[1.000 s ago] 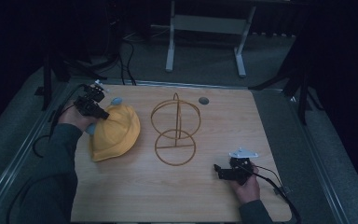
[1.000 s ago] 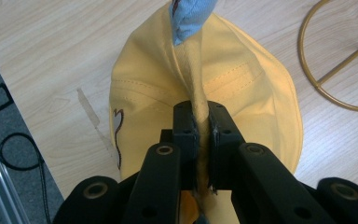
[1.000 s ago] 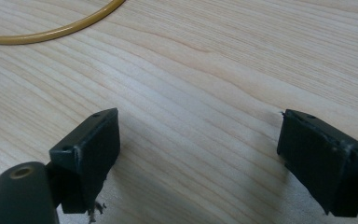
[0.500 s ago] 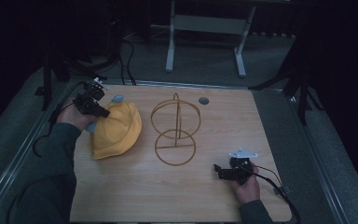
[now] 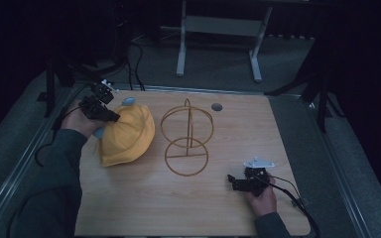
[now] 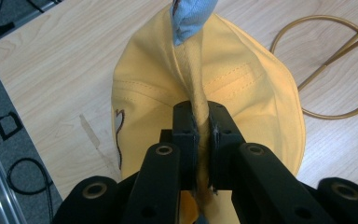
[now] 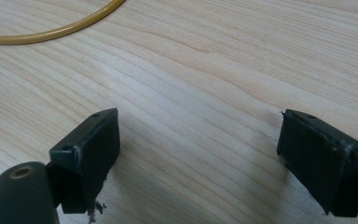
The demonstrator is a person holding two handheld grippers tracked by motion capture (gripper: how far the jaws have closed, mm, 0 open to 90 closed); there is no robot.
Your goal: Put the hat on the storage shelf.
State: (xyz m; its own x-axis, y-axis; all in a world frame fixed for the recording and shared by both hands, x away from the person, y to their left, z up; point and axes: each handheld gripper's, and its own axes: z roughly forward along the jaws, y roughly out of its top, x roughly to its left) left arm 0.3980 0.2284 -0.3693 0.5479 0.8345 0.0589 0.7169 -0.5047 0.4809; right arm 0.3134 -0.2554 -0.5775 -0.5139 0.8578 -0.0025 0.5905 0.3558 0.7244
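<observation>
A yellow cap (image 5: 126, 136) lies at the left of the wooden table, with a blue bit of cloth (image 6: 189, 18) at its far end. My left gripper (image 5: 110, 117) is shut on a raised fold of the yellow cap (image 6: 242, 88), pinched between both jaws. A gold wire stand (image 5: 187, 141) with a round base ring stands upright at mid-table; its ring (image 7: 51, 31) crosses the top of the right gripper view. My right gripper (image 5: 235, 181) rests low on the table near the front right, jaws wide apart with only bare wood between them.
A small round grey insert (image 5: 217, 106) sits in the tabletop near the far edge. Cables trail from both grippers over the table's sides. A metal frame (image 5: 218, 29) stands on the floor beyond the table.
My left gripper has shifted slightly with the cap's fold in it, and the cap's crown has bunched a little. The right gripper has stayed still.
</observation>
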